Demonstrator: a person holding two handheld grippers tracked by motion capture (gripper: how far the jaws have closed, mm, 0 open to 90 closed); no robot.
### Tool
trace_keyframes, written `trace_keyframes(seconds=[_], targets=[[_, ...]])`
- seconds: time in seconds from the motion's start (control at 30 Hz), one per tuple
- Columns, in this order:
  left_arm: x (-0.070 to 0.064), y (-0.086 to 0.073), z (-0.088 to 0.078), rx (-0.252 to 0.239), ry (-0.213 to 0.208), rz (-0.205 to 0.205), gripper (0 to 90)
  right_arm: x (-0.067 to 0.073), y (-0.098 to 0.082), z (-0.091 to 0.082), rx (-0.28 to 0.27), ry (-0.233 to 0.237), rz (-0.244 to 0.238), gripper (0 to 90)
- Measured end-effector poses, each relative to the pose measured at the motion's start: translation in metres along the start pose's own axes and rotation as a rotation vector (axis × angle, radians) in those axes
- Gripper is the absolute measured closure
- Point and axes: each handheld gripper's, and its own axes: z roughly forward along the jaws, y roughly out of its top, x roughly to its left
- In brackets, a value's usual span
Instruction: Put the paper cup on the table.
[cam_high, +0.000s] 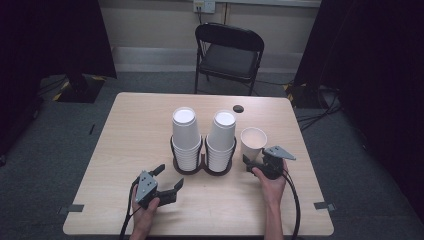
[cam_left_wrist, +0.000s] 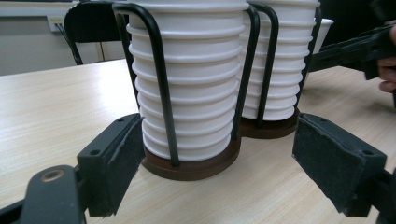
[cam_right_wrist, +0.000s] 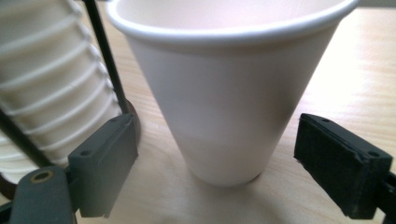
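Two stacks of white cups, left stack (cam_high: 185, 137) and right stack (cam_high: 221, 140), upside down in a dark twin wire holder (cam_high: 202, 167) at centre of the bench (cam_high: 130, 135). Single cup (cam_high: 253, 142) upright just right of the holder, standing on the bench, mouth up. Right tool (cam_high: 254, 164) at lower right of centre in high view, jaws apart, straddling the single cup (cam_right_wrist: 224, 102) near its base without touching, per right gripper view. Left tool (cam_high: 167, 181) at lower left of centre, jaws wide apart, holding nothing; in left gripper view, aimed at the holder base (cam_left_wrist: 196, 165) with the left stack (cam_left_wrist: 191, 79) close ahead. Folding chair (cam_high: 229, 52) beyond the bench at top centre.
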Motion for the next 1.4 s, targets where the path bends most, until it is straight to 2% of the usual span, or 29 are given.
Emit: trace_keyframes(seconds=[0.07,0.13,0.23,0.27,0.37,0.47,0.53,0.6,0.7,0.83,0.97,1.23,1.4], targets=[[0.001,0.000,0.000,0.000,0.002,-0.018,16.5,0.002,-0.001,-0.006,-0.004,-0.013,0.011,13.3],[0.001,0.000,0.000,-0.003,0.005,-0.028,16.5,0.004,-0.003,-0.012,-0.007,-0.005,0.027,13.1],[0.001,0.000,0.000,0.000,0.014,-0.026,16.5,0.010,-0.005,-0.023,-0.058,-0.002,0.025,13.0],[0.002,0.000,0.000,0.005,0.012,-0.037,16.5,0.012,-0.006,-0.028,-0.076,0.003,0.024,12.9],[0.003,0.000,0.000,0.011,0.021,-0.050,16.5,0.020,-0.006,-0.038,-0.097,-0.020,0.002,12.9],[0.002,0.000,-0.001,0.007,0.029,-0.040,16.4,0.027,-0.005,-0.047,-0.131,-0.021,-0.006,12.8],[0.002,0.000,-0.001,0.000,0.042,-0.053,16.4,0.032,-0.007,-0.051,-0.147,-0.017,-0.005,12.8],[0.002,-0.001,-0.002,-0.001,0.040,-0.054,16.4,0.038,-0.011,-0.054,-0.148,-0.031,-0.014,12.8],[0.001,0.000,-0.001,0.008,0.042,-0.042,16.5,0.047,-0.020,-0.058,-0.152,-0.026,-0.015,12.9],[0.001,0.000,-0.001,0.009,0.047,-0.051,16.4,0.062,-0.028,-0.064,-0.155,0.000,-0.014,13.2],[0.003,0.000,0.000,0.014,0.037,-0.059,16.5,0.073,-0.035,-0.068,-0.206,-0.010,-0.027,13.2],[0.002,0.000,-0.001,0.010,0.042,-0.053,16.5,0.076,-0.047,-0.061,-0.184,-0.003,-0.041,13.4],[0.001,0.000,-0.001,0.012,0.043,-0.041,16.5,0.080,-0.049,-0.063,-0.207,0.005,-0.072,13.1]])
